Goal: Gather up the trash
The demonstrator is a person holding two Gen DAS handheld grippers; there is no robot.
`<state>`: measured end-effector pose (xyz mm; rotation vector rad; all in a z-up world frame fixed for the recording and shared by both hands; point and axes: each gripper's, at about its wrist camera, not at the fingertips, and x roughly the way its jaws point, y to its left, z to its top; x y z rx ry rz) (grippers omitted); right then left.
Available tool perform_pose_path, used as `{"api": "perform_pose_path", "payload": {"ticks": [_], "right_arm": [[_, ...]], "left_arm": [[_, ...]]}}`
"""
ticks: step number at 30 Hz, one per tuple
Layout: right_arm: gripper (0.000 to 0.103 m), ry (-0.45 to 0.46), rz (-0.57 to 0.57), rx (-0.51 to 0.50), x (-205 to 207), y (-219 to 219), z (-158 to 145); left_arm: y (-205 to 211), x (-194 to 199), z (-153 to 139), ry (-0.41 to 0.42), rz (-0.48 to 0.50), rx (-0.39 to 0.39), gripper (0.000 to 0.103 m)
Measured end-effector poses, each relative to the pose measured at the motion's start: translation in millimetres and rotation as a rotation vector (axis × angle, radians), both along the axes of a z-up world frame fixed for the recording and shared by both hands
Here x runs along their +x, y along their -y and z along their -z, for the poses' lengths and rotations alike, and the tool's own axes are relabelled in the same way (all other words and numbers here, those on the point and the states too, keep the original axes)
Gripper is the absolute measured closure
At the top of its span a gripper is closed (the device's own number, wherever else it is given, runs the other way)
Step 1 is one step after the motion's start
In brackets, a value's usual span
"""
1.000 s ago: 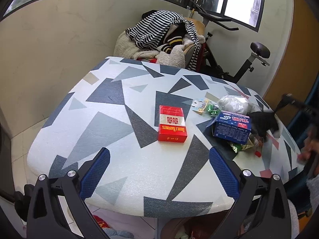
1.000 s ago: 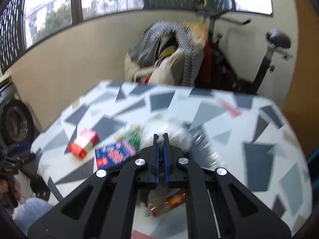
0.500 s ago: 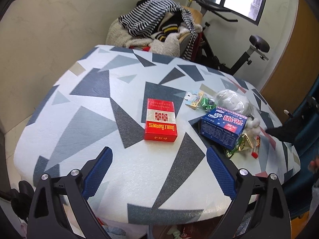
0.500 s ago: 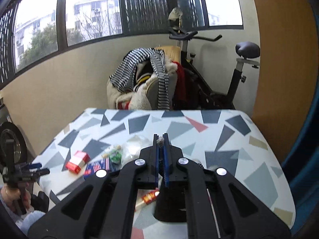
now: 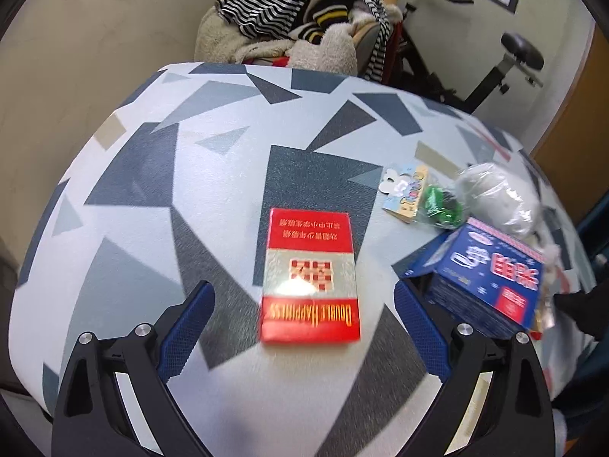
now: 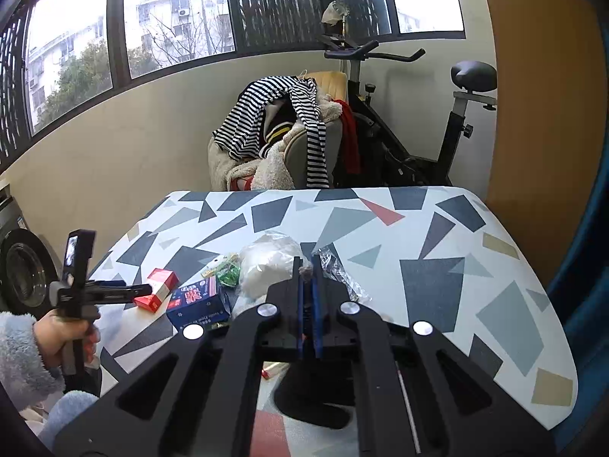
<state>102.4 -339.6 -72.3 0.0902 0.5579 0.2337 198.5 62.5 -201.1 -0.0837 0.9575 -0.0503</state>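
A red cigarette pack [image 5: 310,276] is framed squarely between the wide-spread fingers of the left gripper [image 5: 304,327], which is held low over the near edge of the patterned table [image 5: 133,228], apparently so that the pack can be taken as the next piece of trash; nothing is gripped yet and no contact is shown. The pack lies flat, its long axis running from the near edge toward the far edge, its printed lettering upside down to the left wrist camera, so the narrow sides are presented to the blue pads [image 5: 186,327]. The rest of the litter is heaped toward the right of the pack: a blue carton [image 5: 483,285] just beside it, a green wrapper [image 5: 437,205], a small printed card [image 5: 405,194] and a crumpled clear bag [image 5: 498,198] behind. The right gripper [image 6: 309,304] is held back over the table's near side, its jaws pressed nearly together with a small grey scrap [image 6: 305,271] apparently pinched at the tips; what that scrap is cannot be told. A chair piled with clothes [image 6: 281,133] and an exercise bike [image 6: 437,122] are seen beyond the far edge.
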Motion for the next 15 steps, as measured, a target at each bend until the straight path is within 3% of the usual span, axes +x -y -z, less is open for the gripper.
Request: {"api": "perform_pose_path", "payload": {"ticks": [4,5,6,15], "right_arm": [[0.095,-0.012,0.003,-0.001,-1,1,3],[0.095,-0.015,0.002,0.001,-2,1,3],[0.095,-0.017,0.001,0.002,-3,1,3],[0.095,-0.016,-0.033,0.005,-14,-7,1]], "left_arm": [[6,14,11,-0.022,-0.002,0.071,0.014],[6,16,13,-0.03,0.002,0.082,0.035],[8,18,16,-0.047,0.014,0.095,0.05],[-3,-14,2,-0.012,0.033,0.026,0.049]]}}
